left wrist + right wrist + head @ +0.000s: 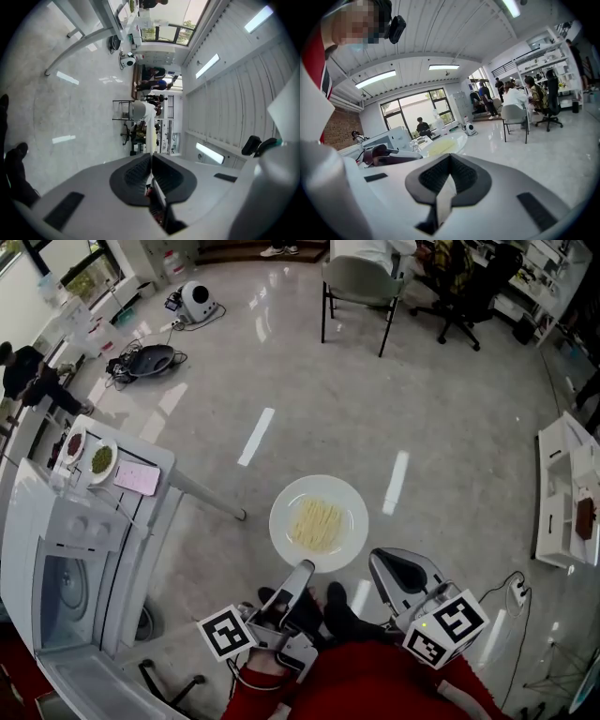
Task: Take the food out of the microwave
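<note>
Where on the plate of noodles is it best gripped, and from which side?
Grip the plate by its bare rim, at the edge nearest the person, coming in level from that side. The noodles lie in the middle, so only the thin rim is free for jaws. The left gripper is shut on that near edge.
</note>
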